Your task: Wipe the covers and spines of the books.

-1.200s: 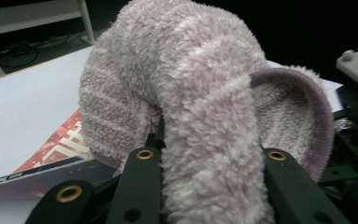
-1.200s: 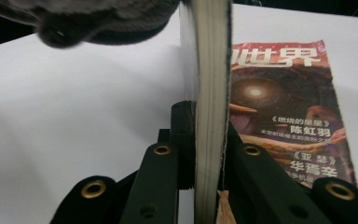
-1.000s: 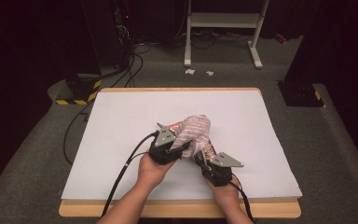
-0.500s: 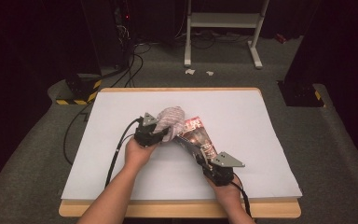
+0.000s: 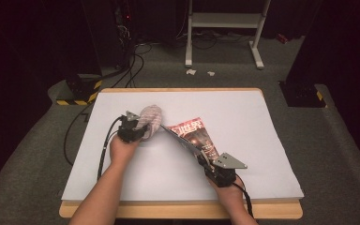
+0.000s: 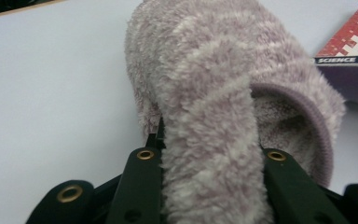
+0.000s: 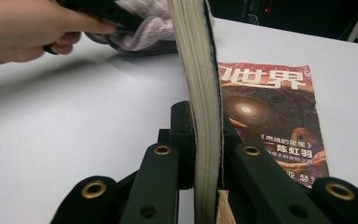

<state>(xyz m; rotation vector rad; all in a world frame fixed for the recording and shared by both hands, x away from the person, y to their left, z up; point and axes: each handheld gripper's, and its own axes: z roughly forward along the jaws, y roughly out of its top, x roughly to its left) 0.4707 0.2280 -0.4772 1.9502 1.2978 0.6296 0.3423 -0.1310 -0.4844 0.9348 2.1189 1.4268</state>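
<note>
Your left gripper [image 5: 138, 127] is clenched on the fluffy lilac-and-white striped slipper [image 5: 151, 118]: its plush upper fills the gap between the jaws, and its opening faces right in the left gripper view. The slipper sits left of centre on the white tabletop [image 5: 243, 117], just left of the magazine. Your right gripper [image 5: 205, 161] is clamped on the red-covered paperback magazine [image 5: 194, 136], page block held upright between the jaws, front cover lying open flat to the right

Bright overhead light whitens the table [image 5: 262, 140], surroundings stay dark, and both gripper views blur up close.
</note>
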